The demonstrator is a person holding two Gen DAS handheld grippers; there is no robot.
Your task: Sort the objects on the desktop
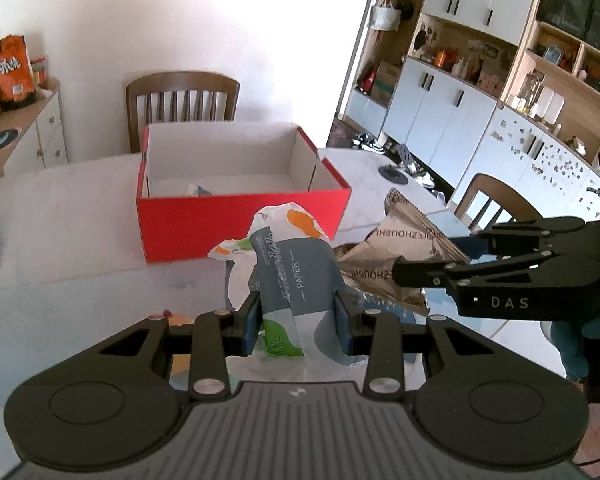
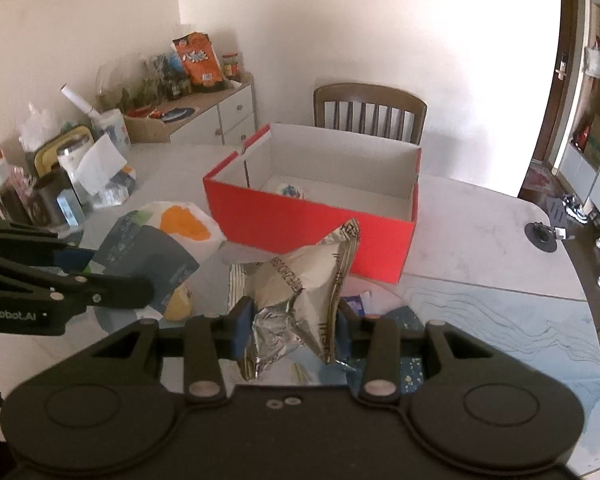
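Note:
My left gripper (image 1: 298,322) is shut on a grey, white and orange tissue pack (image 1: 290,268) marked PAPER, held above the table. My right gripper (image 2: 290,330) is shut on a crumpled silver-brown snack bag (image 2: 304,280). In the left wrist view the right gripper (image 1: 424,260) comes in from the right with the snack bag (image 1: 396,252). In the right wrist view the left gripper (image 2: 112,276) comes in from the left with the tissue pack (image 2: 156,252). An open red box (image 1: 236,220) stands ahead of both; in the right wrist view the box (image 2: 308,224) holds a small round item (image 2: 290,191).
The white table (image 2: 480,236) has a blue patterned mat (image 2: 500,320) at the right. Jars, tins and packets (image 2: 56,184) crowd its left side. Wooden chairs (image 1: 182,100) stand behind the box and at the right. A cabinet with snacks (image 2: 204,92) stands at the wall.

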